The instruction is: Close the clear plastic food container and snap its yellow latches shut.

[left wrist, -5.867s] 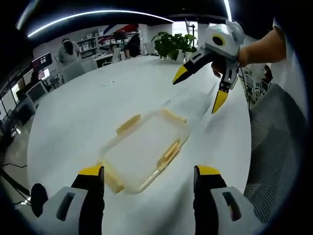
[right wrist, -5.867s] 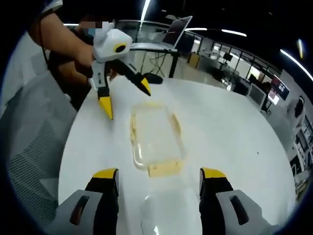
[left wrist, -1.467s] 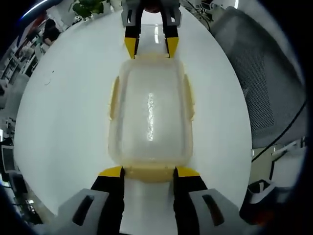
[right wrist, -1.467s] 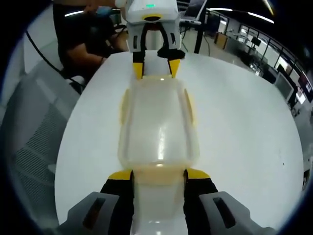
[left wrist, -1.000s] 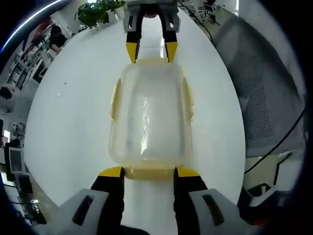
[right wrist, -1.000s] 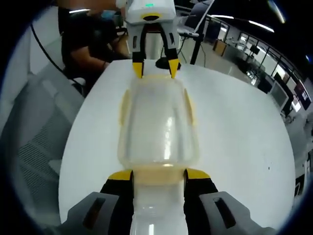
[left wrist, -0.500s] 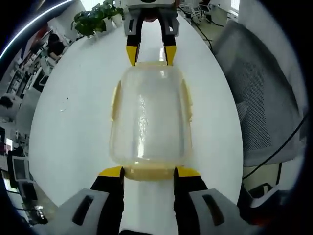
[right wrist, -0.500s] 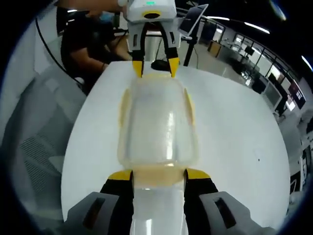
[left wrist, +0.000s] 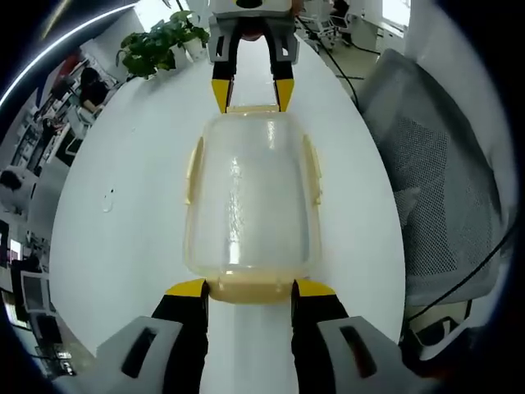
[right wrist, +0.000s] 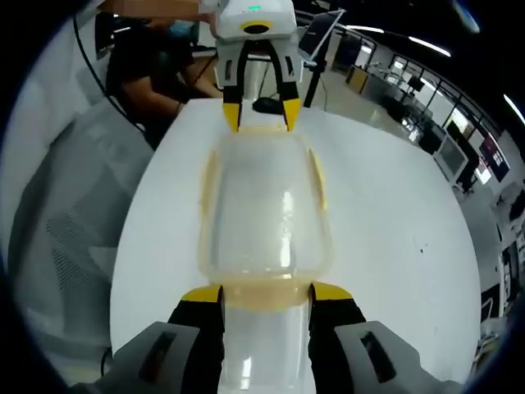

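Between the two grippers, the clear plastic food container [left wrist: 250, 197] was held lengthwise over the white table [left wrist: 123, 205], apparently lifted off it, though that could not be told for sure. Left gripper [left wrist: 249, 289] clenched the near end in the left gripper view — its yellow-tipped jaws flanked the yellow end latch [left wrist: 250, 290] and touched it on both sides. Right gripper [left wrist: 249, 93] came in from the top of that view, jaws closed on the far end latch [left wrist: 251, 108] the same way. Right gripper view showed the mirror case: right gripper [right wrist: 267, 294] gripped the near latch [right wrist: 267, 294], left gripper [right wrist: 257, 115] pinched the far one [right wrist: 257, 127]. Lid sat on the container; the two long-side latches [left wrist: 194, 168] [left wrist: 312, 168] were angled outward from the walls, apparently not snapped down. Container looked empty, with a light glare streak along its lid. Beyond the table edge — a grey mesh chair [left wrist: 443, 189] on one side, a potted plant [left wrist: 156, 45] at the far end. A person in dark clothing [right wrist: 156, 70] sat behind the left gripper in the right gripper view, with a laptop [right wrist: 316, 33] on a stand further back.
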Tool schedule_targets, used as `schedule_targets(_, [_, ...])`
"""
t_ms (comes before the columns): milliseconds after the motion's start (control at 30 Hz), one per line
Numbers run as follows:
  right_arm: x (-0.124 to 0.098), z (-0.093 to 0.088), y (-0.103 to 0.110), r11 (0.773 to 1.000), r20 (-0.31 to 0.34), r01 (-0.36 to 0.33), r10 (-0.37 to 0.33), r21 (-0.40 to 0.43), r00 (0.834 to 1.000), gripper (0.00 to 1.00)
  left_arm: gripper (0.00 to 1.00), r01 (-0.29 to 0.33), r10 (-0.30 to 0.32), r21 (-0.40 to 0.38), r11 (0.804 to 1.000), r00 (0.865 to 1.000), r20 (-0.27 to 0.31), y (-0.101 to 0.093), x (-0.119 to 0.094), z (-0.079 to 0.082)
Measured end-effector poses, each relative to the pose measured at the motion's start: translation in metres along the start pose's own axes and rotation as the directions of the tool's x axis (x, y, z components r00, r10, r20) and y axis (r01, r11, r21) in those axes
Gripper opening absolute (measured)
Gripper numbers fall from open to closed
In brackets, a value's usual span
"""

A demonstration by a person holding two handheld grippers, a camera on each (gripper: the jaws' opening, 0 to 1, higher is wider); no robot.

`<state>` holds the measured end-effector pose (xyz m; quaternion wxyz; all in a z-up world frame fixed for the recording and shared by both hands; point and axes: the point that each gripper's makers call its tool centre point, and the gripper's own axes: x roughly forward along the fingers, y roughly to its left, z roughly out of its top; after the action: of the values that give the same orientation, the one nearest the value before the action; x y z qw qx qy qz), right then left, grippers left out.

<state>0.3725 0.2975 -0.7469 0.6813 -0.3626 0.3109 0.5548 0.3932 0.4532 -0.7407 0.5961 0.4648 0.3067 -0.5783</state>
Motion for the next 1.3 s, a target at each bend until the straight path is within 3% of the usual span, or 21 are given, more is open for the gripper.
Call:
schedule_targets(500, [-0.024,-0.035,-0.001,1.0,-0.051,0.001,-0.001,-0.005,0.999,0.38,0.38,0.005,-0.005,0.001,1.0,0.999,0.04,0.0,0.018,0.039])
schedule_targets(867, [-0.031,-0.062,-0.003,1.0,-0.063,-0.013,0.014,0.012,0.998,0.38,0.38,0.022,-0.022,-0.008,1.0,0.998,0.065,-0.001,0.039,0.059])
schedule_targets(1300, [-0.044,-0.086,-0.006,0.999,-0.069,-0.009,0.011,0.031,0.998,0.38,0.38,0.028,-0.029,0.008,1.0,0.995,0.093,0.005,0.049,0.084])
